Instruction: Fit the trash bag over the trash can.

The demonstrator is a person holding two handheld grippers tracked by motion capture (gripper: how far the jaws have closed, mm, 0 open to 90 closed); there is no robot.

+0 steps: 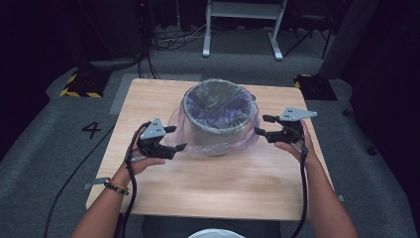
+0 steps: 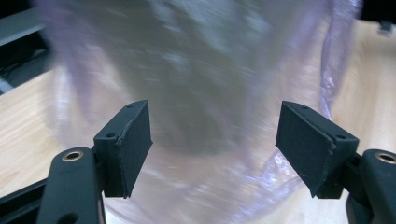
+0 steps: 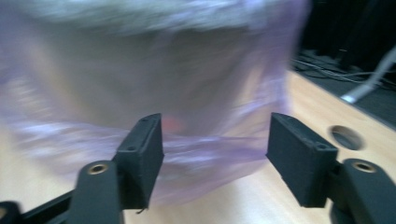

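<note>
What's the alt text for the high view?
A grey bin lined with a translucent purple bag stands on a wooden table. A person's left gripper and right gripper flank it, jaws open, with nothing between them.

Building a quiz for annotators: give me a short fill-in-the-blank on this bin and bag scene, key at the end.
1. The grey bin is lined with a see-through ____ plastic bag.
2. The bin stands on a ____ table.
3. The jaws of the left gripper and the right gripper are both ____, with nothing pinched between them.
4. Seen from the high view, the two grippers sit on ____ sides of the bin.

Missing words: purple; wooden; open; opposite
</note>
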